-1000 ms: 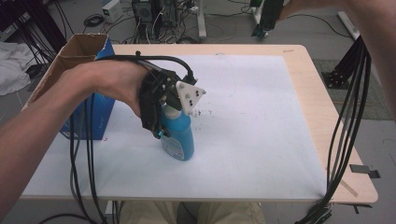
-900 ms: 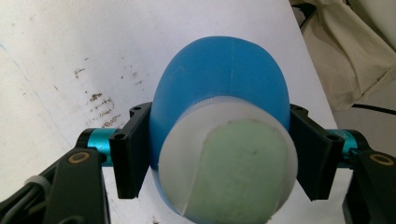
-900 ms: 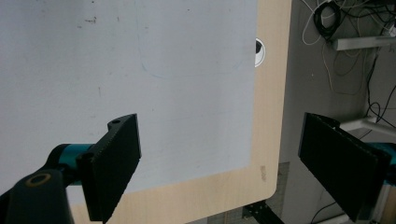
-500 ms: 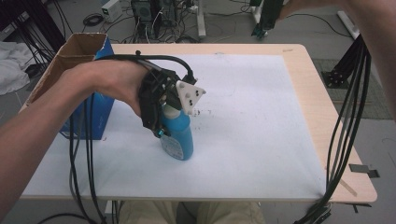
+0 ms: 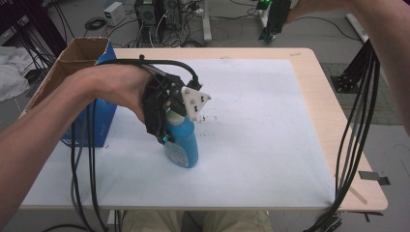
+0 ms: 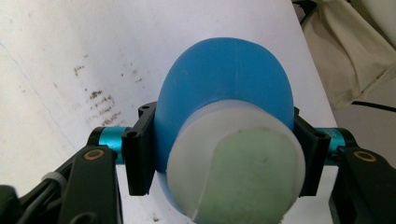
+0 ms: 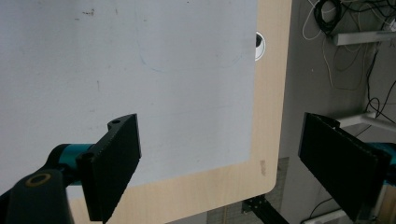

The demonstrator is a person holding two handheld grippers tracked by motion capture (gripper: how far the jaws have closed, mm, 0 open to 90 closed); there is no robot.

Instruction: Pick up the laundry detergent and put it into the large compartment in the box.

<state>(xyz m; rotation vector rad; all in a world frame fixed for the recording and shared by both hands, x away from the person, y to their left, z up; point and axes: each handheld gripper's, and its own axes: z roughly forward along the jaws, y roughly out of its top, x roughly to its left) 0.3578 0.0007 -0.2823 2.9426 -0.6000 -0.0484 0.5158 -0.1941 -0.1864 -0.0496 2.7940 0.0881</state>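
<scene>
A blue bottle (image 5: 184,147) with a white cap stands on the white mat (image 5: 270,125), left of the middle and leaning a little. My left gripper (image 5: 169,126) comes down on it from above and is shut on the bottle just below the cap. In the left gripper view the black pads (image 6: 140,154) press both sides of the blue bottle (image 6: 224,79), and the cap (image 6: 238,172) faces the camera. My right gripper (image 5: 278,17) is held high over the table's far right edge. In its own view the right gripper (image 7: 219,168) is open with nothing between its jaws.
A cardboard box with blue sides (image 5: 72,58) stands at the table's left edge, close beside my left hand. Bare wooden table (image 5: 333,121) frames the mat. Black cables (image 5: 353,140) hang from my right arm past the right edge. Cables and equipment lie on the floor beyond.
</scene>
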